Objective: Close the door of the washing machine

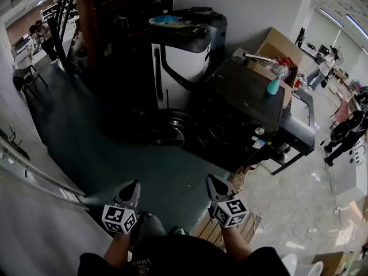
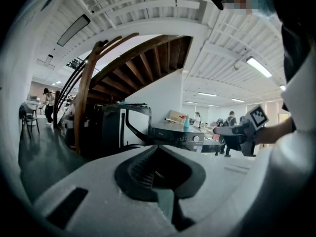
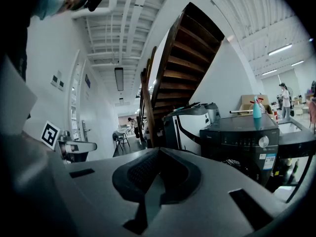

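Both the left gripper [image 1: 134,186] and the right gripper [image 1: 211,181] hung clenched and empty, well short of the black washing machine [image 1: 247,105], whose round door [image 1: 171,129] looked swung open, and a glancing shove risked slipping off its curve, leaving it unlatched.

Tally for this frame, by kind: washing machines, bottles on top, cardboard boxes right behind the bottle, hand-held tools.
Washing machine: 1
Bottle: 1
Cardboard box: 1
Tools: 2, left tool and right tool
Total: 5
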Demonstrator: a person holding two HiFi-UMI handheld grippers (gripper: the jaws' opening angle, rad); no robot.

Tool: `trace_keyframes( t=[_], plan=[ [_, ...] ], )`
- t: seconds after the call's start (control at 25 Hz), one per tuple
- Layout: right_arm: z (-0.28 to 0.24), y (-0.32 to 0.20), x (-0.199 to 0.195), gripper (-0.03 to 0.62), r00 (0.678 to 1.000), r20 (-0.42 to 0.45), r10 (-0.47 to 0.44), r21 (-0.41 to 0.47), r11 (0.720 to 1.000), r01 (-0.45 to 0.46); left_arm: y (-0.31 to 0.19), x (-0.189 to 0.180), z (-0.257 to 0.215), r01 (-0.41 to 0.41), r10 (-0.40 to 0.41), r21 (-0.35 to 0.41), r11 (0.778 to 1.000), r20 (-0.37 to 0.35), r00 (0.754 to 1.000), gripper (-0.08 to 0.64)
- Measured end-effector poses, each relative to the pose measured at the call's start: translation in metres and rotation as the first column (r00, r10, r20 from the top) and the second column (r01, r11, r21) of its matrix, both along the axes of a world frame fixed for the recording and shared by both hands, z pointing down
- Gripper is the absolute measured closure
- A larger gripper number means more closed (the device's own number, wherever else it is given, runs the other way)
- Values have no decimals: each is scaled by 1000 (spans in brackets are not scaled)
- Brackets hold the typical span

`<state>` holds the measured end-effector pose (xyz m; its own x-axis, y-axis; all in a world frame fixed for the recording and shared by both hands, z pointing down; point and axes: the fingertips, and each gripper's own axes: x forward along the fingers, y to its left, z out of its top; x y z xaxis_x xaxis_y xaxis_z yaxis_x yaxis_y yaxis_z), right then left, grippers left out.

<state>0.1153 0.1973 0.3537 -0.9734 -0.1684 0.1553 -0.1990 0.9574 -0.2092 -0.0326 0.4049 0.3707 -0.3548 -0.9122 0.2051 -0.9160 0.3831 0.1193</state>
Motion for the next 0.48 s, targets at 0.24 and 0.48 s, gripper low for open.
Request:
trace_keyframes(
  t=[0.24,0.48],
  plan=[
    [3,-10,-40,481,999,47,5,-50,999,-3,-25,-36,10,-46,46,1,999,-19,999,479],
    [11,-23,-90,429,996,29,82,-85,993,-79,-51,-94,26,-122,120,-22,992,-49,992,402]
  ],
)
